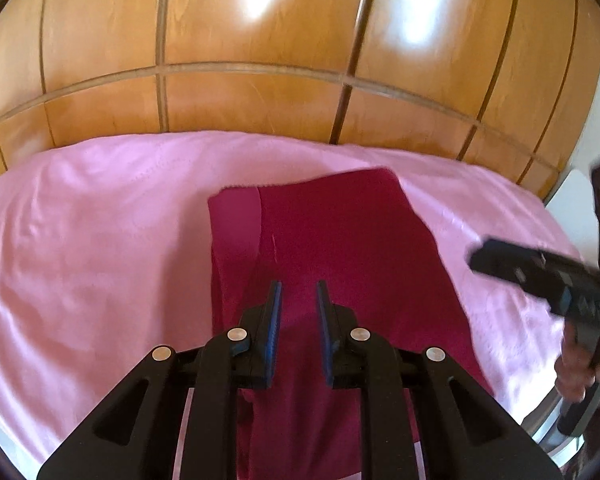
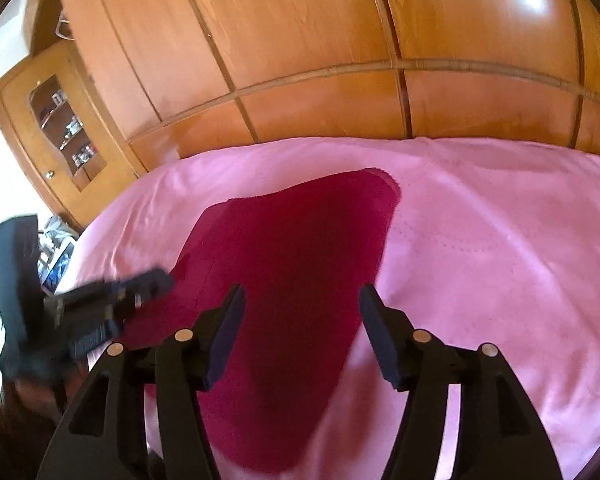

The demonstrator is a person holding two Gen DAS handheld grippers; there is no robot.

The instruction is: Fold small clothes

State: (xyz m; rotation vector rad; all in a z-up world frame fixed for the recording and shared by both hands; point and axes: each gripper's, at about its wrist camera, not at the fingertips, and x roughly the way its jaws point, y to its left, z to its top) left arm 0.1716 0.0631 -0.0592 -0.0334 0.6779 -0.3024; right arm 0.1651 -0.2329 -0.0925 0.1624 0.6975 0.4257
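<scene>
A dark red garment (image 1: 332, 240) lies flat on the pink bedspread (image 1: 100, 240), folded lengthwise with a lighter strip along its left edge. My left gripper (image 1: 299, 285) is open and empty, hovering over the garment's near middle. In the right wrist view the garment (image 2: 296, 248) runs from near left to far middle. My right gripper (image 2: 301, 292) is wide open and empty above its near part. The right gripper's body (image 1: 540, 276) shows blurred at the right of the left wrist view. The left gripper (image 2: 132, 296) shows blurred at the left of the right wrist view.
A wooden panelled headboard (image 1: 260, 92) runs along the far side of the bed. A wooden cabinet with a glass door (image 2: 60, 128) stands at the far left. The bedspread (image 2: 500, 260) spreads wide on both sides of the garment.
</scene>
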